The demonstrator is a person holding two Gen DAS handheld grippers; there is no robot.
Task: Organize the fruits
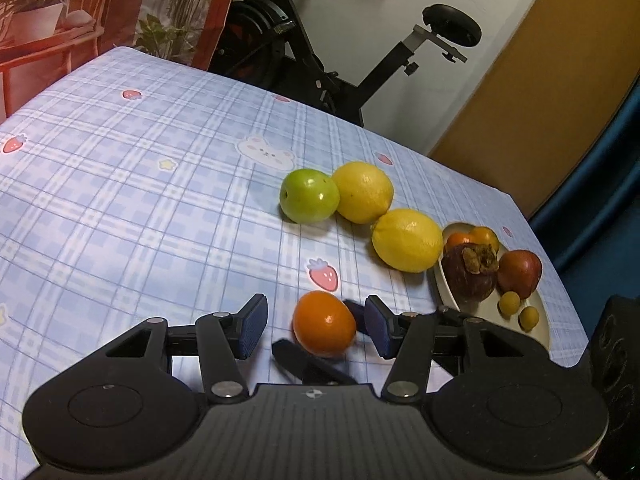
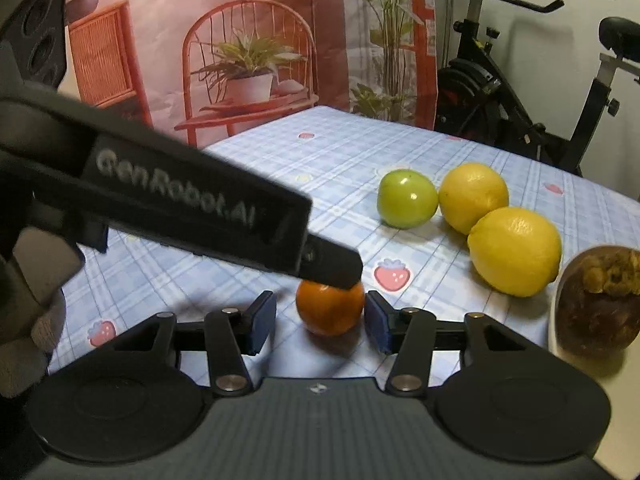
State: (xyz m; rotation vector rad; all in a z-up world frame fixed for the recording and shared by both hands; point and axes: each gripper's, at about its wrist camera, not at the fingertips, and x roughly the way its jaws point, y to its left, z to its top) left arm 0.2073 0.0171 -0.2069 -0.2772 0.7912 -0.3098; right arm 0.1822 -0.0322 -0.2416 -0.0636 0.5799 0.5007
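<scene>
An orange lies on the blue checked tablecloth. It sits between the fingers of both grippers. My left gripper is open around it, its right pad close to the fruit. My right gripper is open too, with the orange between its pads and its right pad almost touching. The left gripper's finger crosses over the orange in the right wrist view. A green apple and two lemons lie beyond.
A white plate at the right holds a mangosteen, a red fruit, orange fruits and two small yellow ones. An exercise bike stands behind the table. A printed backdrop hangs at the far left.
</scene>
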